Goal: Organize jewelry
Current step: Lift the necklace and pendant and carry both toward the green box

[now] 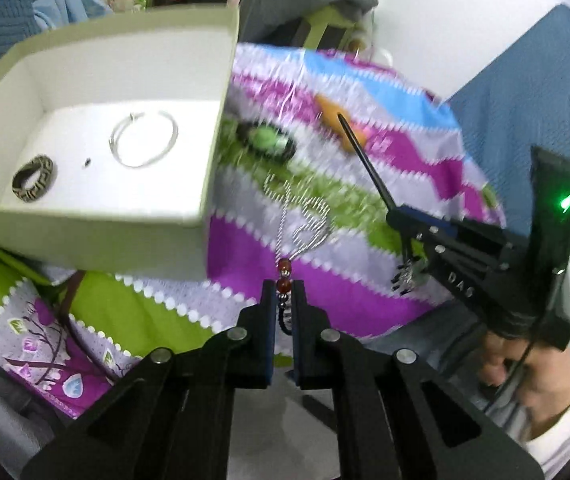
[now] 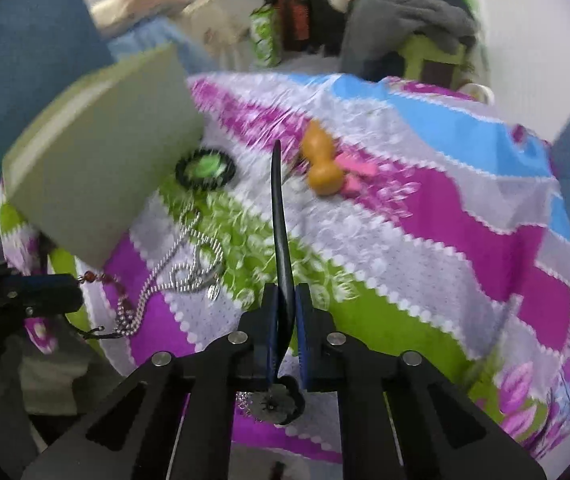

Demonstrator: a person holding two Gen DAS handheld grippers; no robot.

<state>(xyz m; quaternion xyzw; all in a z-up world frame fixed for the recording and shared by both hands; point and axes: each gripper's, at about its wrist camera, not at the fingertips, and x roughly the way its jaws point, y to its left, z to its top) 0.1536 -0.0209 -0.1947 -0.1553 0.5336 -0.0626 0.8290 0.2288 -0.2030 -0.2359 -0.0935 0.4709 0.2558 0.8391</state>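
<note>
Patterned cloth (image 2: 425, 216) covers the table; open box (image 1: 97, 216) at its left edge already holds a bangle (image 1: 144, 139) and ring (image 1: 33, 178), evidently the collecting place; left gripper (image 1: 284, 294) pinches a beaded chain (image 1: 284, 276) trailing onto the cloth; right gripper (image 2: 284, 304) pinches a black hair stick (image 2: 279, 216), tip forward.

Matte black plastic left tongs (image 1: 284, 292) with two flat fingers, blue pads on the inner faces. Angular black linkage arms behind, cut with slanted slots, pinned by round silver screws. Matching black right tongs (image 2: 284, 296), same blue lining, same silver pins. On the right unit's body, seen from the left wrist: pale lettering "DAS", a small green light, a thin black cable trailing down. Hand (image 1: 525, 368) on its grip, white sleeve (image 1: 565, 432) at the wrist.
</note>
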